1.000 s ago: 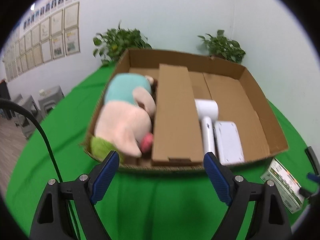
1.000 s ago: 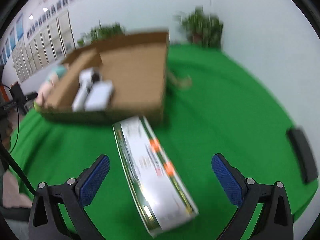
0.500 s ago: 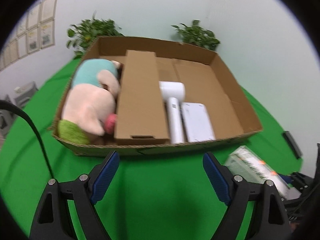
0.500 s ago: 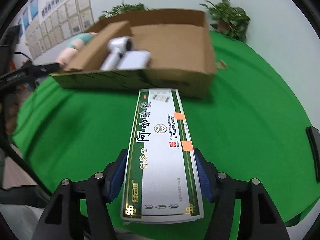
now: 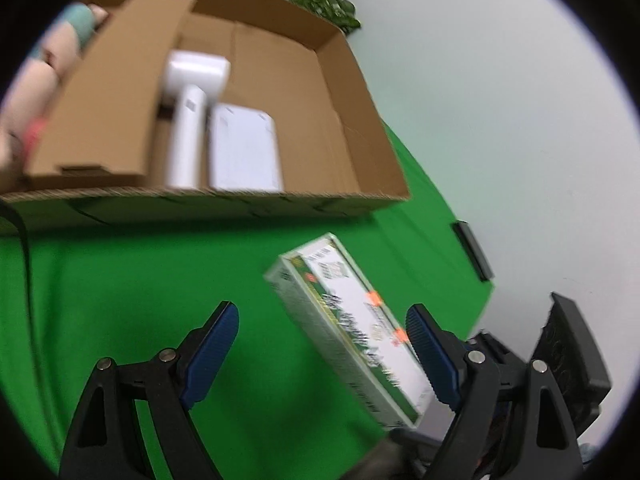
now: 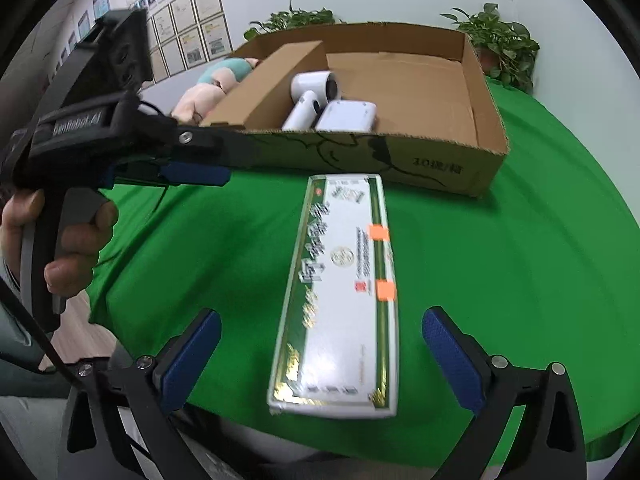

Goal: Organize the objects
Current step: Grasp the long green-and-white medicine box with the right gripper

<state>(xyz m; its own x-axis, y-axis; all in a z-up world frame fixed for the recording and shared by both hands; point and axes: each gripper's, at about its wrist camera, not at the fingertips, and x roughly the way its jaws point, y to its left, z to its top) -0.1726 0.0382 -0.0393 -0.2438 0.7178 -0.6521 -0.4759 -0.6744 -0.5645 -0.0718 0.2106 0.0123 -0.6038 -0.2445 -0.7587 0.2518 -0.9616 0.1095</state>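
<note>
Green cloth covers the bench (image 6: 500,280), with pale walls behind, a row of framed certificates (image 6: 192,40) on the left wall and potted plants (image 6: 500,40) in the corner.

Main thing here is the long white-and-green carton (image 6: 340,292), lying flat on the cloth just in front of the big cardboard box (image 6: 400,160). It's got gold Chinese lettering down its length and two orange stickers, but the print is too blurry to read. The box front shows something like "10" plus characters, also hard to make out.

Inside the box: a white hair dryer (image 6: 312,100), a white flat case (image 6: 346,116) right beside it, a cardboard divider (image 6: 264,88), and a pink plush toy (image 6: 208,84) at the far left end.

The right hand-held gripper (image 6: 320,356) has its jaws opening, the carton sitting between them with clear gaps either side. The left hand-held gripper (image 5: 324,344) is spread wide too, gripping nothing, with the carton's end partly between its fingers. Its body reads "GenRobot.AI", as best I can tell.
</note>
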